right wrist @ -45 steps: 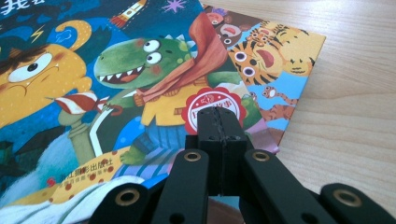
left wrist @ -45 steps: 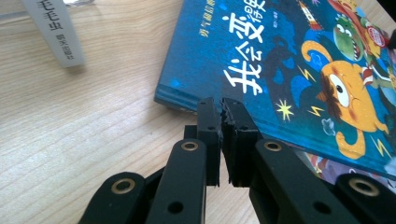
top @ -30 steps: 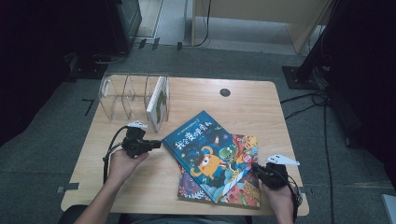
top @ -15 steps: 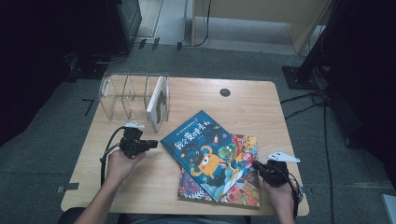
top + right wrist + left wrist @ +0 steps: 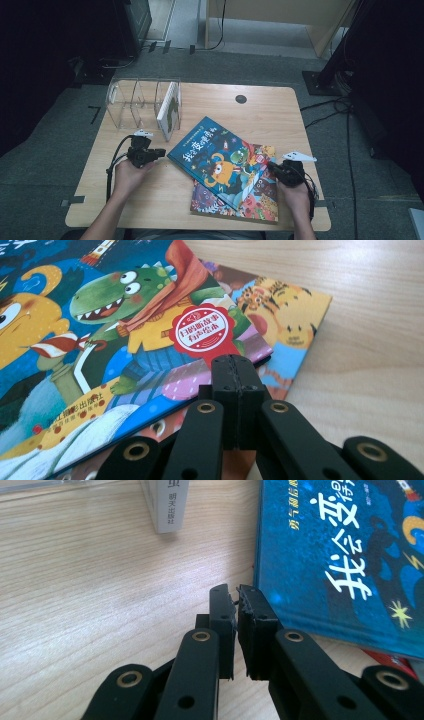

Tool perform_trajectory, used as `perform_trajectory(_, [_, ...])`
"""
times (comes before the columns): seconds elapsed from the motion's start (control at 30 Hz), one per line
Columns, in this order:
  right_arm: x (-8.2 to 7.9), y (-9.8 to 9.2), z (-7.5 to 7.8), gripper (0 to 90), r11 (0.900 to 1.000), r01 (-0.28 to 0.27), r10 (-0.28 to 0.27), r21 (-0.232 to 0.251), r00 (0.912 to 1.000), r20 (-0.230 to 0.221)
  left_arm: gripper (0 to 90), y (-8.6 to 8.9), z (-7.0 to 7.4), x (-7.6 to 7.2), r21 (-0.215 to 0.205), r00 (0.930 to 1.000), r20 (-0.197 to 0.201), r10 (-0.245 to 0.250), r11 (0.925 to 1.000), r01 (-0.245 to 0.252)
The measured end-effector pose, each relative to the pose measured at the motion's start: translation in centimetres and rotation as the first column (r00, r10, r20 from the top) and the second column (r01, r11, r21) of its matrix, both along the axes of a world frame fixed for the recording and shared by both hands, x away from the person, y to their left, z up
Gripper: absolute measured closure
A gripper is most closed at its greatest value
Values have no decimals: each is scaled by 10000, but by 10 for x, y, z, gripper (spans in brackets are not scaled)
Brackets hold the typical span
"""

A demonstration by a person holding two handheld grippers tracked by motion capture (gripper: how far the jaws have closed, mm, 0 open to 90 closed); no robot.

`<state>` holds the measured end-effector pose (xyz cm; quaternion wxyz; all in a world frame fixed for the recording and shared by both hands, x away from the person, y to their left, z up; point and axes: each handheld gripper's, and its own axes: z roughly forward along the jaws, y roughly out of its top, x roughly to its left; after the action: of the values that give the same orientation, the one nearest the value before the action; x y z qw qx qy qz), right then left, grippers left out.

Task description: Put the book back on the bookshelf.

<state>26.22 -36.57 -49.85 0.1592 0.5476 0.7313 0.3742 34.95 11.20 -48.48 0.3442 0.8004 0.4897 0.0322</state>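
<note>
From above, your left gripper sits just off the blue book's left edge, on bare desk. Its own view shows fingers nearly closed, empty. In the right gripper view, your right gripper has closed, empty fingers over the book corner.
</note>
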Motion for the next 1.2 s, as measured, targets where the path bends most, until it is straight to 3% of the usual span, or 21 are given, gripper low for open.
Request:
perform_trajectory(0.17, [12, 1, -1, 900, 9999, -106, 104, 129, 9999, 88, 872, -3, -4, -1, 192, 9998, -184, -62, 9998, 66])
perform_trajectory(0.27, [19, 0, -1, 900, 9997, -259, 259, -35, 9996, 135, 883, -3, -2, -5, 248, 9992, -339, -227, 9994, 235])
perform_trajectory(0.57, [28, -1, -1, 900, 9999, -150, 151, -21, 9998, 113, 886, -3, -2, -26, -283, 9960, -750, -490, 9985, 470])
perform_trajectory(1.0, [42, 4, 0, 900, 10000, -47, 47, -54, 10000, 53, 884, -6, 3, -55, -381, 9922, -931, -824, 9961, 792])
perform_trajectory(1.2, [48, 8, 0, 900, 9999, -124, 124, -6, 9999, 103, 837, -2, 5, -57, -422, 9932, -953, -667, 9971, 629])
